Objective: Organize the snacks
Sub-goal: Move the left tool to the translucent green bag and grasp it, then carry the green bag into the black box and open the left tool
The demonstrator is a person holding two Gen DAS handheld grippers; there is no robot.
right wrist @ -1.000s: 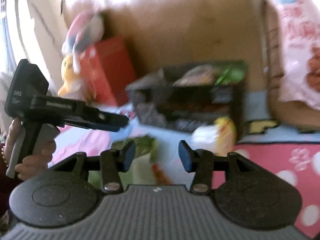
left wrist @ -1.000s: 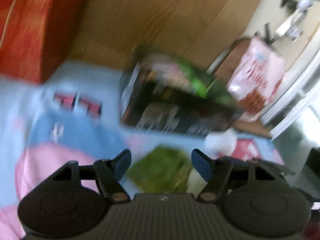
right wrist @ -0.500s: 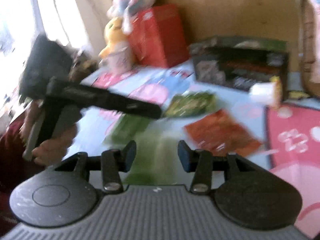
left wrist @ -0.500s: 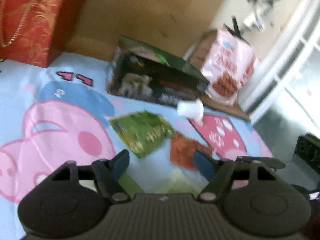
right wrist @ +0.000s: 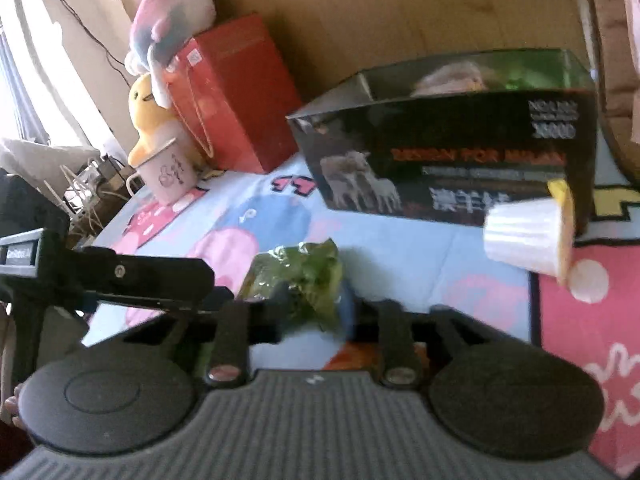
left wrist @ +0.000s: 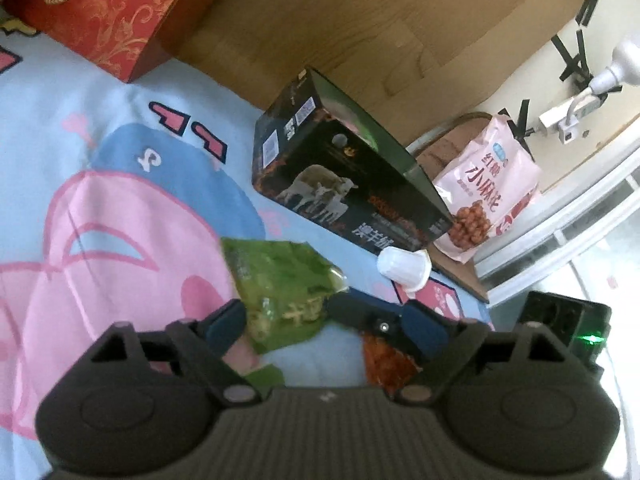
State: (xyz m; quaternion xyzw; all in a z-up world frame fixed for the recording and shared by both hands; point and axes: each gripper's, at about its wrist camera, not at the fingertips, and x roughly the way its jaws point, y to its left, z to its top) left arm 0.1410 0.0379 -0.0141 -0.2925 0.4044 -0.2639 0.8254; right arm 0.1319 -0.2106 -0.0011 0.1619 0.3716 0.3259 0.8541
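We're mid-pickup: right tongs (right wrist: 310,312) closing on green snack pkt (right wrist: 304,276), left tongs (left wrist: 320,324) spreading w/ nothing pinched; next, lift pkt toward black box (right wrist: 452,148).

Wooden headboard (left wrist: 360,32) behind cartoon-print sheet (left wrist: 80,152); cream wall (left wrist: 560,92); bright window (right wrist: 16,80).

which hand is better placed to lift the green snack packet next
Right, probably. The right hand-held gripper is closing with the green snack packet between its fingers. The left hand-held gripper is opening beside the packet, so it looks to be letting go.
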